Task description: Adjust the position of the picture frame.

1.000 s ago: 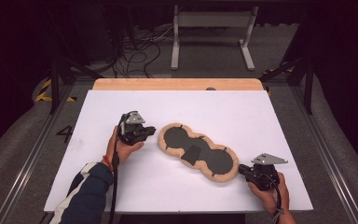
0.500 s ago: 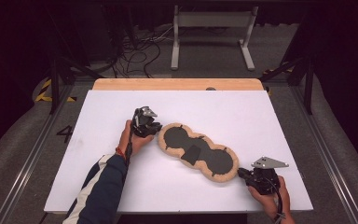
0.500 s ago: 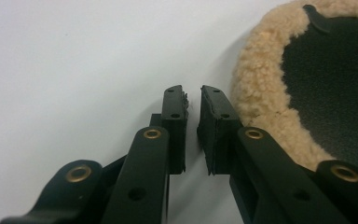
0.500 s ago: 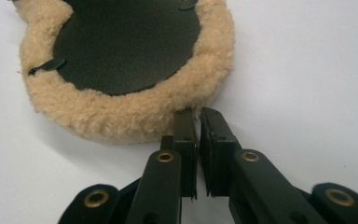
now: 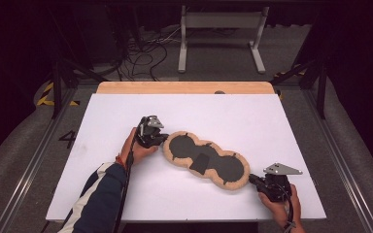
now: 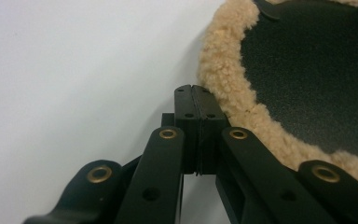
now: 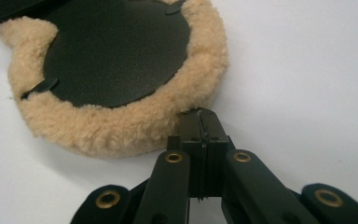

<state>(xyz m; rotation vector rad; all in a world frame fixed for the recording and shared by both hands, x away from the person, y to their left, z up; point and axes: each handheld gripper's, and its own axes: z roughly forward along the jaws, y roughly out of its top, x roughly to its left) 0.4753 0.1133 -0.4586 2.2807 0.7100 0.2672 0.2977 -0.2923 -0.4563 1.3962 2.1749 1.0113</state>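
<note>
Your left gripper (image 5: 161, 139) has just pressed its jaws flat together, nothing between them, tips right at the fleece rim of the pad (image 5: 206, 159); in the left gripper view the joined tips (image 6: 192, 88) sit against that woolly edge (image 6: 223, 70). Your right gripper (image 5: 252, 178) is pressed together too, empty, nosing the pad's other end (image 7: 121, 74). The pad lies slantwise, dark side up, mid-table on the white sheet (image 5: 223, 111), with the wooden edge (image 5: 184, 87) beyond
</note>
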